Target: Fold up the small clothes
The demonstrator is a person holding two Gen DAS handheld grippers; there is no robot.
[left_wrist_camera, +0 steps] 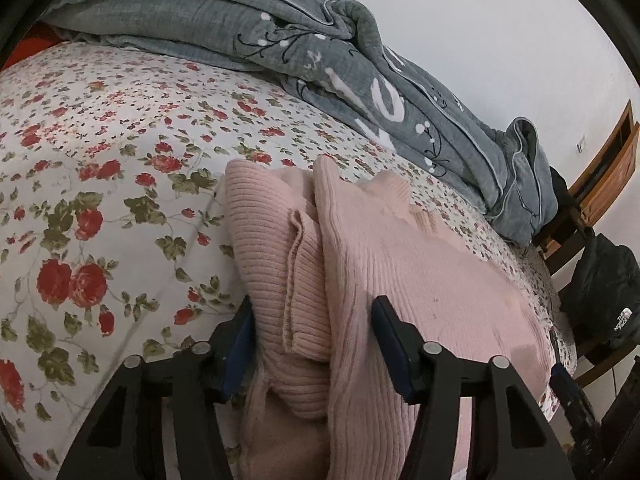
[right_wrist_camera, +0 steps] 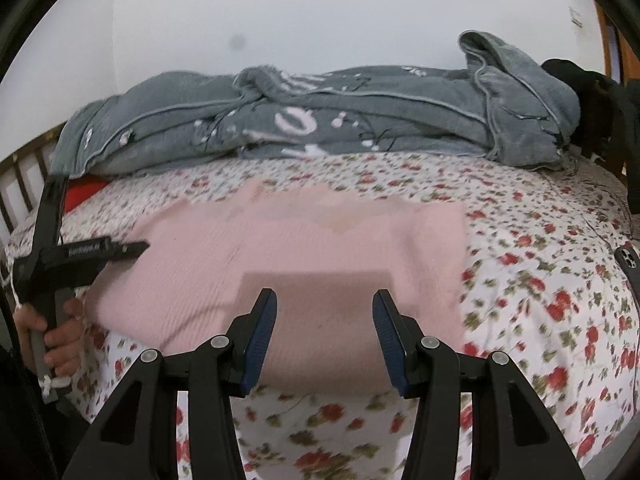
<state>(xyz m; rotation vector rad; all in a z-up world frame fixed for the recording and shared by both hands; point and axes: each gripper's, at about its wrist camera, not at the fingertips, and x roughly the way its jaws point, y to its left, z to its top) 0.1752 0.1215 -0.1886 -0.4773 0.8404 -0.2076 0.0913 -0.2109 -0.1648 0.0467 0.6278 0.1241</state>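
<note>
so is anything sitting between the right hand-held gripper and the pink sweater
Nothing visible. The right hand-held gripper hangs open just above the pink sweater, with only bare knit below; the phone lies off to the side.

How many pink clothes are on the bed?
1. A pink sweater lies flat in the middle of the flowered sheet, in front of the grey blanket. More clothes may be hidden under that blanket.

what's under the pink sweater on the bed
The pink sweater lies on the floral bedsheet, which shows all around it. Anything else beneath the sweater is covered and cannot be seen.
</note>
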